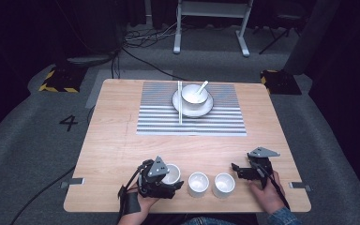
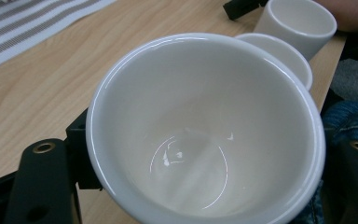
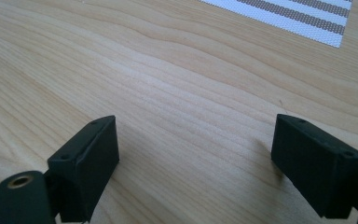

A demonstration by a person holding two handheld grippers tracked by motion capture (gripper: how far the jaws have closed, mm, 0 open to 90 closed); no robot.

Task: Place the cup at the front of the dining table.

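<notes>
The table [image 1: 117, 140] is seen w/ a striped mat [image 1: 159, 117] at its far half, where a plate [image 1: 206, 108] carries a bowl [image 1: 193, 93] w/ a spoon [image 1: 201, 86], chopsticks [image 1: 180, 102] laid along the plate's left. Three white cups are lined up along the near edge. The left cup [image 2: 205, 126] is clamped in the left gripper [image 1: 166, 180], jaws closed about as far as the cup lets them, one pad seen against the outer wall, the other hidden behind the rim; it is empty and looks tilted toward the gripper's camera. The mid cup [image 1: 198, 183] is just beside it, the right cup [image 1: 224, 183] just beyond that, near the right gripper [image 1: 238, 171], which is held wide open over bare wood, nothing betw. its jaws. The step in hand is judged a lift of the left cup. To be done well: grip kept firm, since glazed walls likely slip; cup raised straight before any sideways move, so the mid cup isn't knocked; rim levelled, then carried clear of the plate.
</notes>
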